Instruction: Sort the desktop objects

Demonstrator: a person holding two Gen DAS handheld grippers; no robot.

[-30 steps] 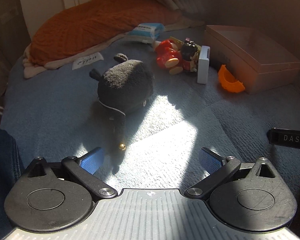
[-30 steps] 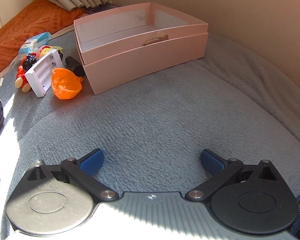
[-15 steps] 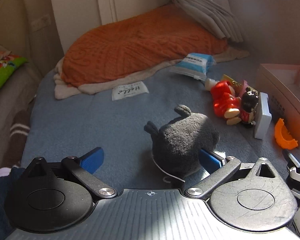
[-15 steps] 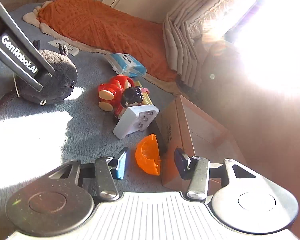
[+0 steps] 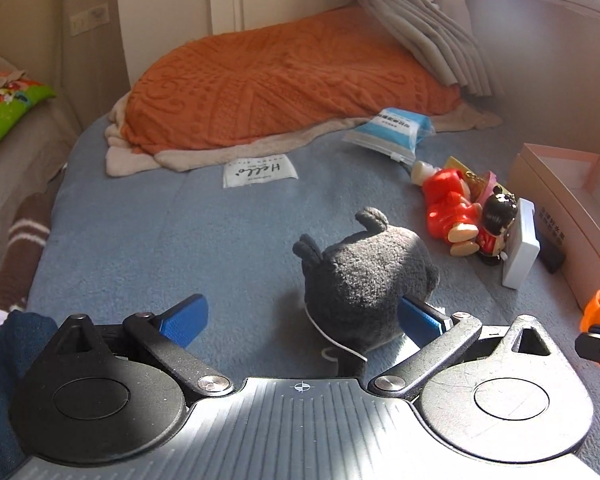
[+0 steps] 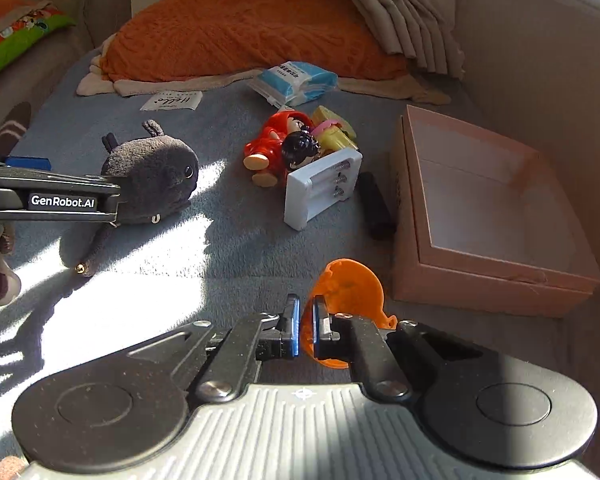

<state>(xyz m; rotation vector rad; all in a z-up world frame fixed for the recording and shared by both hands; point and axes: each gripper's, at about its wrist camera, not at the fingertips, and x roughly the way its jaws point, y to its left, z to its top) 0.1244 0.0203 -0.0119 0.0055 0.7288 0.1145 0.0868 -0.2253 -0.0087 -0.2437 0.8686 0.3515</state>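
Nearby, on the blue blanket [image 5: 148,232], the left gripper [image 5: 300,320] stood spread wide, its right blue pad against the flank of a dark grey plush toy [image 5: 364,276] and its left pad well clear of it. From the other side, that gripper's arm bore white lettering, "GenRobot.AI", and the plush [image 6: 152,176] lay half in a patch of sun.

The right gripper [image 6: 303,330] was pressed together on the rim of an orange plastic half-shell [image 6: 350,284], pinching it just beside the near corner of the open pink cardboard box [image 6: 496,280]. The box carried small dark print on its side, too small to read.

Between plush and box lay a red figurine [image 6: 274,142] with a black-haired doll [image 6: 300,148] touching it, a yellow toy [image 6: 334,128] behind them, a white battery holder [image 6: 320,184] leaning against the doll, and a black bar-shaped object [image 6: 374,206] beside the box wall. Farther off sat a blue-and-white packet [image 6: 296,80] with unreadable printing, near the orange bedspread [image 6: 236,40]. A white fabric label [image 5: 260,170] on the blanket read "Hello" in script, seen upside down from the left wrist.
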